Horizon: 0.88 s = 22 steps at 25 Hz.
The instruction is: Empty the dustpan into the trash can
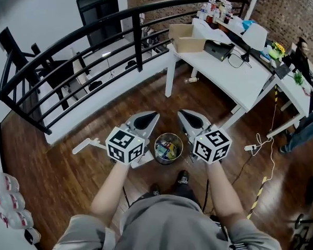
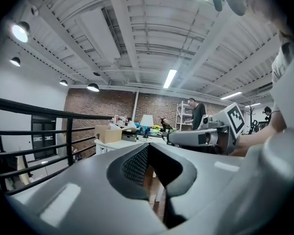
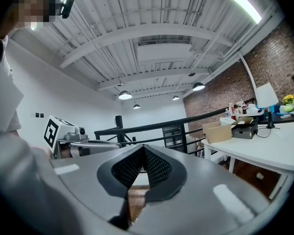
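Observation:
A round metal trash can (image 1: 168,148) with colourful rubbish in it stands on the wooden floor just ahead of the person's feet. Left of it a white dustpan lies on the floor, its handle (image 1: 86,144) sticking out to the left and its pan mostly hidden behind my left gripper. My left gripper (image 1: 149,120) (image 2: 148,149) is held up level above the can's left side, shut and empty. My right gripper (image 1: 190,117) (image 3: 143,150) hangs level above the can's right side, its jaws together with nothing between them.
A curved black railing (image 1: 138,33) runs across the back. White tables (image 1: 227,69) with a cardboard box (image 1: 187,38) and clutter stand at the right. Cables and a plug (image 1: 250,147) lie on the floor at the right; bottles (image 1: 5,191) sit at the lower left.

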Available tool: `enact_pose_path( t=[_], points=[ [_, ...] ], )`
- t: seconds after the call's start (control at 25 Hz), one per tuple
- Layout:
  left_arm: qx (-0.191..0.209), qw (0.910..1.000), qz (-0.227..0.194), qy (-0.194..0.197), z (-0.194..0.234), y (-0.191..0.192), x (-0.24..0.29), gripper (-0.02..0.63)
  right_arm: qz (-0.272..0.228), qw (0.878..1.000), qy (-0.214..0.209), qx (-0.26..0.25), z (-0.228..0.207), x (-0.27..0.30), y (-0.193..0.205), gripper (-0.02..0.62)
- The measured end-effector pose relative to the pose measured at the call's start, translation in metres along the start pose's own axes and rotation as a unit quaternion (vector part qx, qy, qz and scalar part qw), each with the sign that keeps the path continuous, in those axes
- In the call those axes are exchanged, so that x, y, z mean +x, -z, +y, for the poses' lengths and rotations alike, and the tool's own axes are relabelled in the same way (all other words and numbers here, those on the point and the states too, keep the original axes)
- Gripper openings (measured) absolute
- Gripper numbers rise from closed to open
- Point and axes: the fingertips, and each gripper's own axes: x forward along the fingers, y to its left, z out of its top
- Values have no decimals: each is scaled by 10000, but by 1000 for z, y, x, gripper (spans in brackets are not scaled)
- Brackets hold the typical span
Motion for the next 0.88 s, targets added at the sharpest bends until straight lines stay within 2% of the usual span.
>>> enact_pose_path(
  t=[0.88],
  points=[
    [-7,10000,3,92,-7,-12,10,5,-87,9998,86,-142,-1,-8,-13,0]
  ],
)
